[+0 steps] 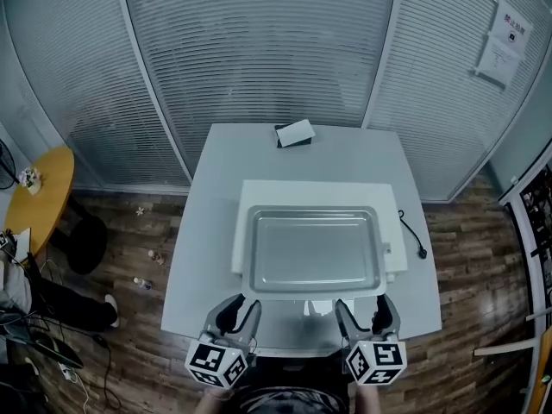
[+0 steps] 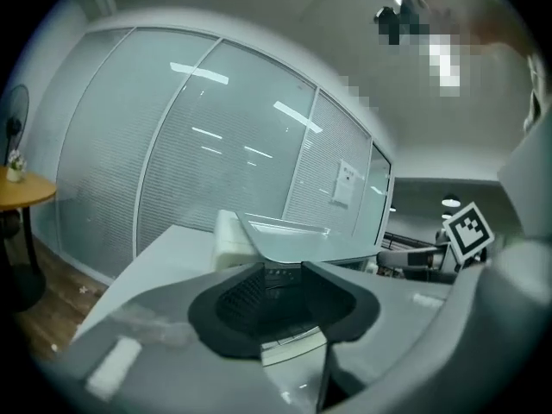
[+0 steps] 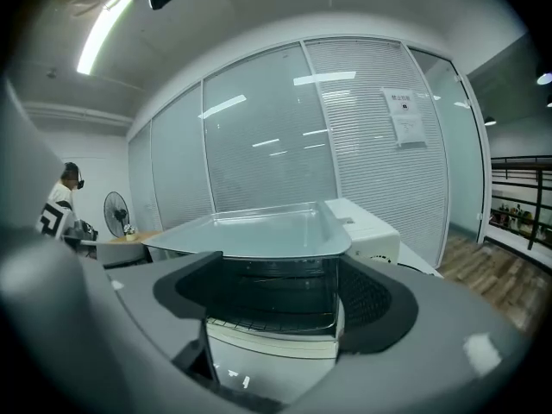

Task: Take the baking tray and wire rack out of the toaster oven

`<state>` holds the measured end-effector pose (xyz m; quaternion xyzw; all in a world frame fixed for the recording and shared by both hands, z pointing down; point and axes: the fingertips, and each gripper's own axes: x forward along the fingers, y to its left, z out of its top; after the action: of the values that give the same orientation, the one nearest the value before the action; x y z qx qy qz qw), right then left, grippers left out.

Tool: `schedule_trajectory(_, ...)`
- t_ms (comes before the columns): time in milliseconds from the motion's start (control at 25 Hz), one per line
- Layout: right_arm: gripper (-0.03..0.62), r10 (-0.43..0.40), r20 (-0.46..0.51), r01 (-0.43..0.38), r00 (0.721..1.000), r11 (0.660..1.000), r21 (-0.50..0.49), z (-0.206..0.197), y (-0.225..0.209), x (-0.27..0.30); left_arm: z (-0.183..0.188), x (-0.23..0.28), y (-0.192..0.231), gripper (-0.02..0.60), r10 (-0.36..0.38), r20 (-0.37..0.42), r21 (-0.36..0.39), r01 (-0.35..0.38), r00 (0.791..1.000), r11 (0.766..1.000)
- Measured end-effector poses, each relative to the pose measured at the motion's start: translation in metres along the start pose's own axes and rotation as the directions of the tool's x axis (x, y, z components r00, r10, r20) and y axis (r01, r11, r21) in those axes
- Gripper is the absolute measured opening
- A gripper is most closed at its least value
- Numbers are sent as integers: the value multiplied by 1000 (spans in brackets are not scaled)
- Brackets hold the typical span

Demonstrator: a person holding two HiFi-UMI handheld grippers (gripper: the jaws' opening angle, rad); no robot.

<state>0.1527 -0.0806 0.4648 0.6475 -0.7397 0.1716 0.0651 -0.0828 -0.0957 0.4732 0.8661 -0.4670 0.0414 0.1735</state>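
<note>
Both tongs are open and empty. The left tongs (image 1: 239, 310) are partly spread with nothing between the pads. The right tongs (image 1: 366, 313) are spread wider, also gripping nothing. Both hang at the near edge of the worktop (image 1: 207, 231), pointing at the oven (image 1: 243, 231).

The tray (image 1: 312, 250) is already out. It lies flat on the oven roof, ahead of both tongs and above their line, roughly centred between them. In the right gripper view its front lip (image 3: 250, 231) juts past the oven front, right over the opening.

The rack (image 3: 259, 322) is not out yet. It sits inside the oven, straight ahead of the right tongs and low in the cavity, under the tray. The door (image 3: 259, 373) looks dropped open between the tongs and the rack. In the left gripper view I only see the oven's corner and the tray edge. The rack isn't readable there.

Risks as I judge them:
- The tray is loose on the roof, so lifting the tongs on the way in or out could clip its lip and push it off.
- The rack is thin wire, so a shallow pinch could slip. A one-sided pull could twist it so it jams in its rails.
- A stuck rack could drag the whole oven forward on the worktop and take the tray with it.
- Coming in low, the tongs could knock the open door.
</note>
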Motion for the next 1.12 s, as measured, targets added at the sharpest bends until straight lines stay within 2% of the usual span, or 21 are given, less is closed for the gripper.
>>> schedule_trajectory(120, 410, -4, -15, 3, 1000, 999, -53, 2, -2, 8, 5, 8, 1, 135, 25, -7, 58, -24, 1000, 998)
schedule_trajectory(320, 410, -17, -35, 13, 999, 995, -96, 4, -5, 23, 12, 22, 8, 135, 30, -15, 71, -29, 999, 997)
schedule_trajectory(520, 410, -2, -59, -3, 998, 996, -92, 12, -11, 41, 17, 40, 14, 134, 25, -16, 49, -24, 1000, 999)
schedule_trajectory(840, 407, -25, -43, 21, 999, 996, -90, 17, -13, 47, 25, 55, 17, 123, 3, 7, 22, -3, 1000, 1000)
schedule_trajectory(1120, 402, 16, -33, -17, 999, 999, -34, 14, -5, 43, 19, 45, 18, 103, -43, 24, -66, 44, 999, 997)
